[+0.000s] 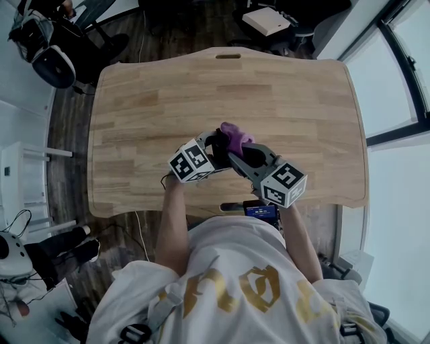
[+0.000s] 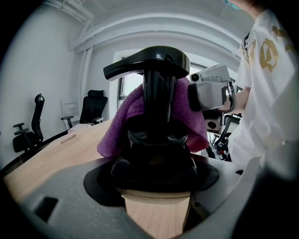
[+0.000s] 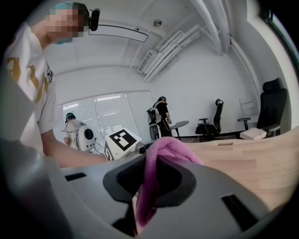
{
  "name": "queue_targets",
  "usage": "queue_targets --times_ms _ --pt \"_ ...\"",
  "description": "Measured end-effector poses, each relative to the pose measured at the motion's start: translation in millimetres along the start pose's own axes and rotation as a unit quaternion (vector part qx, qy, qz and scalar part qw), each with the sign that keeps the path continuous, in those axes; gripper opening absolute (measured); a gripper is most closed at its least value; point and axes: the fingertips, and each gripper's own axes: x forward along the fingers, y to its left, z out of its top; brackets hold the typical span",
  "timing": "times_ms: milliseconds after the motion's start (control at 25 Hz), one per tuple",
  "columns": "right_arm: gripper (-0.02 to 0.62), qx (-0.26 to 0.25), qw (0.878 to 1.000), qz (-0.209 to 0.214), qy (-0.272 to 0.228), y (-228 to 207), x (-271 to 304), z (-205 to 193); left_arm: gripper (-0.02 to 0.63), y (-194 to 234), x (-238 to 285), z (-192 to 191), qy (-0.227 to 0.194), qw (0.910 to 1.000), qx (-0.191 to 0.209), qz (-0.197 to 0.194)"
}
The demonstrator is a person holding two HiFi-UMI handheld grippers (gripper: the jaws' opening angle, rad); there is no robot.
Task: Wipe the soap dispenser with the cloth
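Observation:
My left gripper [image 2: 156,170] is shut on the base of a black soap dispenser [image 2: 159,88], which stands upright with its pump head pointing left. A purple cloth [image 2: 127,122] is draped against the dispenser's far side. My right gripper [image 3: 145,186] is shut on that cloth [image 3: 161,148], which bulges out of its jaws, and its grey body [image 2: 212,93] presses the cloth onto the dispenser's neck from the right. In the head view both grippers meet near the table's front middle, the left gripper [image 1: 216,146] beside the right gripper [image 1: 240,153], with the cloth [image 1: 235,136] showing between them.
The wooden table [image 1: 154,101] has a slot [image 1: 228,56] at its far edge. Office chairs [image 2: 93,108] and a white box [image 1: 267,20] stand beyond it. Two people [image 3: 161,116] stand further off in the right gripper view. Windows run along the right.

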Motion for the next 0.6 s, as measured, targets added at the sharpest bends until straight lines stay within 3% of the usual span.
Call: queue_targets --times_ms 320,600 --pt "0.052 -0.001 0.998 0.054 0.012 23 9 -5 0.364 1 -1 2 -0.001 1.0000 0.003 -0.001" --pt "0.052 0.002 0.997 0.068 0.026 27 12 -7 0.364 2 -3 0 0.004 1.0000 0.004 0.003"
